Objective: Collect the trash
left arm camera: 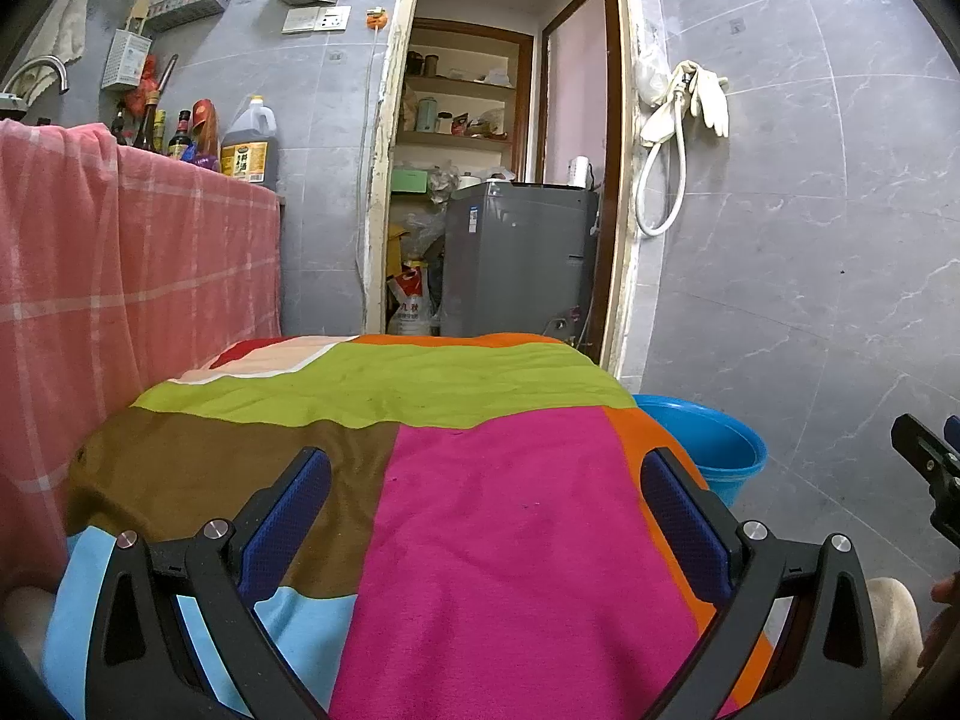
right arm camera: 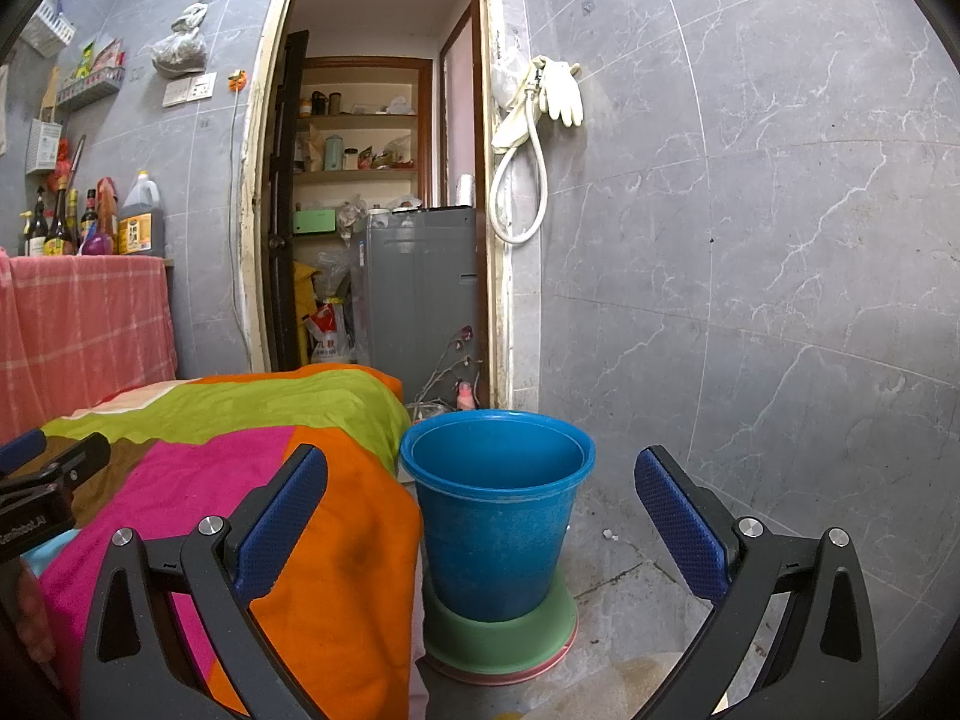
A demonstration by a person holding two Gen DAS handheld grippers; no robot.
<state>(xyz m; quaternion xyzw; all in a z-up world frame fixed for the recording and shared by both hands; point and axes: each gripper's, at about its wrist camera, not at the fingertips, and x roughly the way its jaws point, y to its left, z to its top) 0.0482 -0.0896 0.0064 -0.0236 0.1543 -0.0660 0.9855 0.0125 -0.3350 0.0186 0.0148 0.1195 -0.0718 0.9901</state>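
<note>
A blue plastic bucket [right arm camera: 497,510] stands on the floor on a green base [right arm camera: 501,636], just right of a table draped in a patchwork cloth [right arm camera: 252,468]. My right gripper [right arm camera: 480,516] is open in front of the bucket, its blue-padded fingers [right arm camera: 282,516] either side of it. My left gripper [left arm camera: 486,522] is open over the cloth [left arm camera: 492,510], nothing between its fingers [left arm camera: 288,522]. No loose trash shows on the cloth. The bucket's rim [left arm camera: 708,432] peeks past the table's right edge in the left wrist view. The right gripper's tip [left arm camera: 927,456] shows at the far right there.
A pink checked cloth [left arm camera: 120,270] covers a counter at left with bottles and an oil jug [left arm camera: 249,147]. A doorway behind leads to a grey appliance [right arm camera: 420,294] and shelves. Grey tiled wall [right arm camera: 780,240] and floor lie to the right; a small white scrap [right arm camera: 609,534] lies on the floor.
</note>
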